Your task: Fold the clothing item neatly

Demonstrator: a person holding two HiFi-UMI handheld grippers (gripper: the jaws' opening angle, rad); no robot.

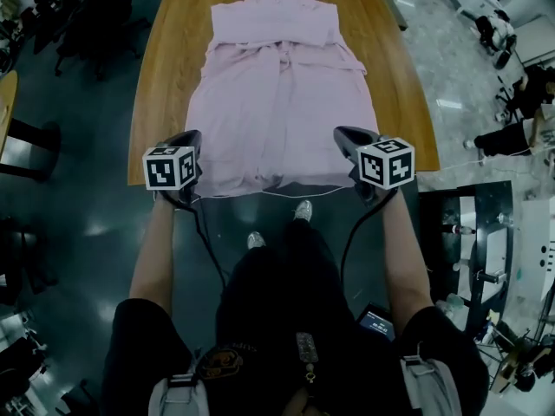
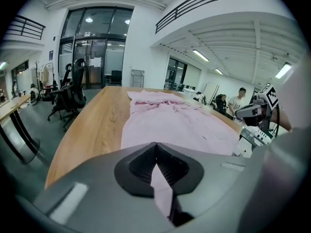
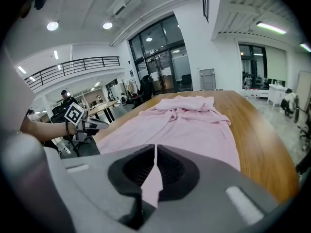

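Observation:
A pale pink garment [image 1: 282,94] lies spread lengthwise on the wooden table [image 1: 169,76], its sleeves folded in near the far end. My left gripper [image 1: 192,150] is shut on the garment's near left hem corner; pink cloth [image 2: 163,188] shows pinched between its jaws. My right gripper [image 1: 347,146] is shut on the near right hem corner, with cloth [image 3: 151,183] caught in the closed jaws. Both grippers sit at the table's near edge, one at each side of the hem. The far gripper appears in each gripper view: the right one [image 2: 260,106], the left one [image 3: 80,123].
Bare wood [image 2: 97,125] flanks the garment on both sides [image 3: 262,144]. Office chairs [image 2: 68,93] stand left of the table. People [image 2: 237,101] stand at the far right of the room. The person's feet [image 1: 277,224] are on the dark floor below the near edge.

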